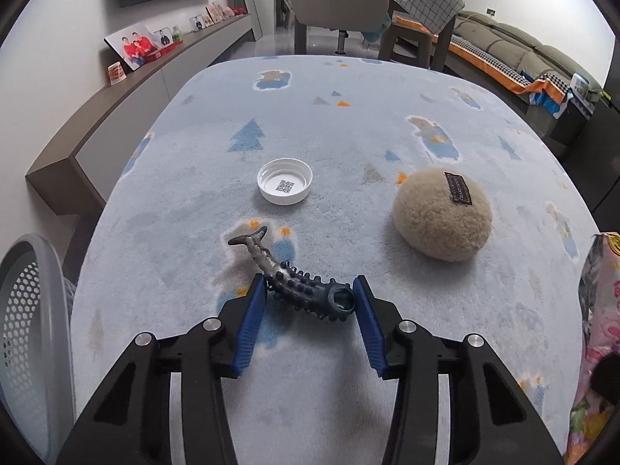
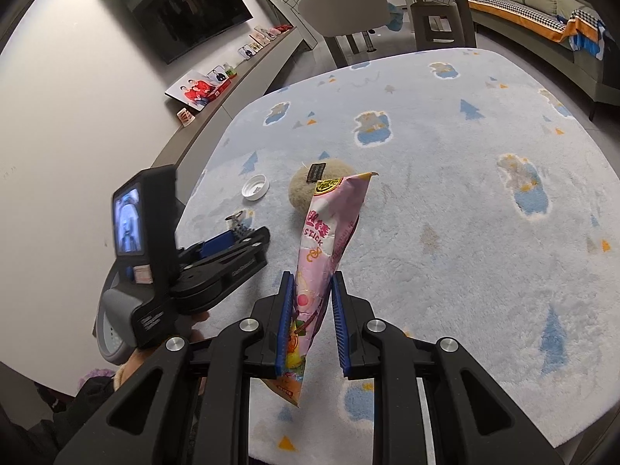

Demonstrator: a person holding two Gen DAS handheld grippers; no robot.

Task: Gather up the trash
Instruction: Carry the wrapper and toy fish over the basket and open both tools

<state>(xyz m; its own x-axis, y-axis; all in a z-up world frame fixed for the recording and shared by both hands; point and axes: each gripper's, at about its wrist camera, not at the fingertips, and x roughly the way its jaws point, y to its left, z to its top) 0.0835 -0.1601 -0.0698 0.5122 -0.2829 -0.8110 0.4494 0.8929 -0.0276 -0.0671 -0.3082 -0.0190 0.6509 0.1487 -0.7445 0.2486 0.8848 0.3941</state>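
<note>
My left gripper [image 1: 310,288] is open, its blue pads on either side of a dark spiky fish-shaped rubber toy [image 1: 294,279] lying on the light blue patterned cloth [image 1: 348,135]. A white plastic lid [image 1: 285,181] lies beyond it, and a beige fluffy ball [image 1: 441,215] to the right. My right gripper [image 2: 313,279] is shut on a pink snack wrapper [image 2: 329,228] and holds it upright above the table. In the right wrist view the left gripper [image 2: 240,234] is at the left, with the lid [image 2: 255,187] and the ball [image 2: 306,190] behind.
A grey perforated basket [image 1: 27,310] stands at the table's left edge. A white chair [image 1: 337,0] is at the far end. A low shelf with photos [image 1: 135,46] runs along the left wall. A sofa [image 1: 523,50] is at the back right.
</note>
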